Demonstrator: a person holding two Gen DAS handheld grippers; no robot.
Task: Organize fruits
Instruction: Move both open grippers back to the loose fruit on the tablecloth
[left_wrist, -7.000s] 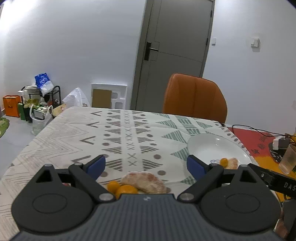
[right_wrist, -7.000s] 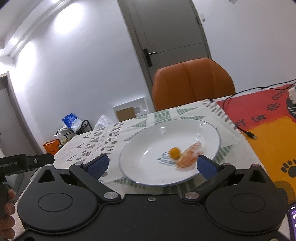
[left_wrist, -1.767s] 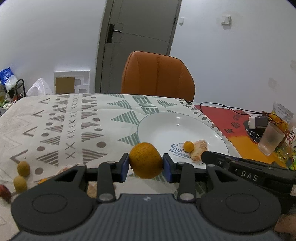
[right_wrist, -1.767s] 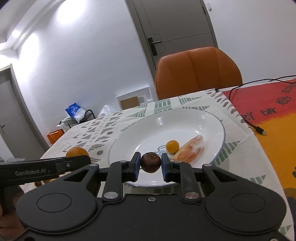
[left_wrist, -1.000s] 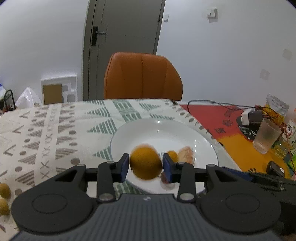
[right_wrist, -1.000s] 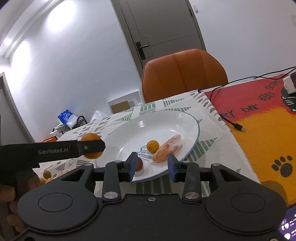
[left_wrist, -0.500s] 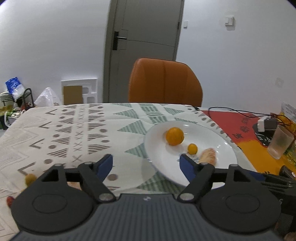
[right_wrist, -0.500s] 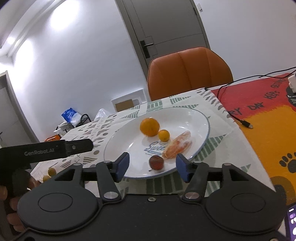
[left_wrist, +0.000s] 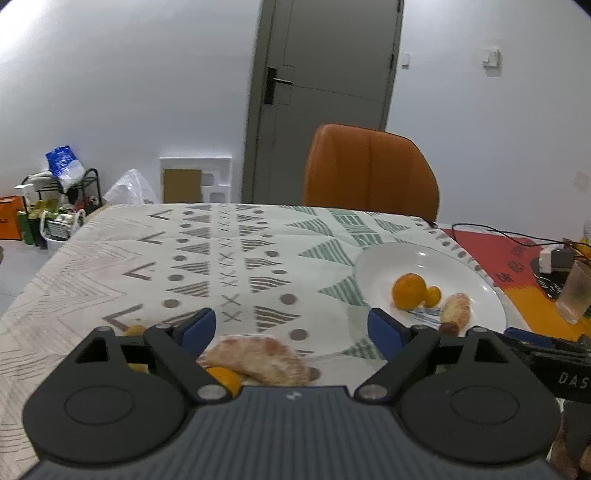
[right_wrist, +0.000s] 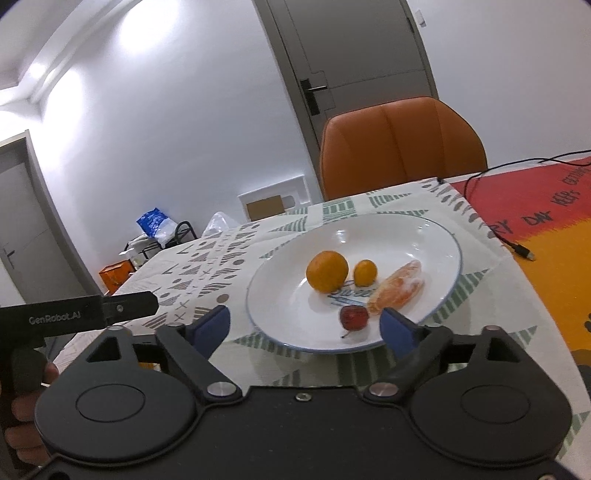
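Observation:
A white plate (right_wrist: 439, 240) holds an orange (right_wrist: 327, 271), a small kumquat (right_wrist: 365, 272), a peeled citrus segment (right_wrist: 399, 288) and a small dark red fruit (right_wrist: 354, 317). My right gripper (right_wrist: 304, 326) is open and empty just before the plate's near rim. The plate (left_wrist: 380, 266) lies to the right in the left wrist view, with the orange (left_wrist: 408, 291) on it. My left gripper (left_wrist: 290, 326) is open and empty above a peeled citrus piece (left_wrist: 258, 358) and a small orange fruit (left_wrist: 221, 376) on the cloth.
A patterned tablecloth (left_wrist: 207, 258) covers the table. An orange chair (left_wrist: 369, 173) stands at the far edge. At the right are a red-orange mat (right_wrist: 546, 236), a cable (right_wrist: 513, 243), a plastic cup (left_wrist: 574, 291) and a charger (left_wrist: 554, 258). Another small fruit (left_wrist: 135, 329) lies by the left finger.
Both grippers let go of their fruit: the orange and the dark red fruit now lie on the plate. My left gripper has swung left, over the loose fruit on the cloth.

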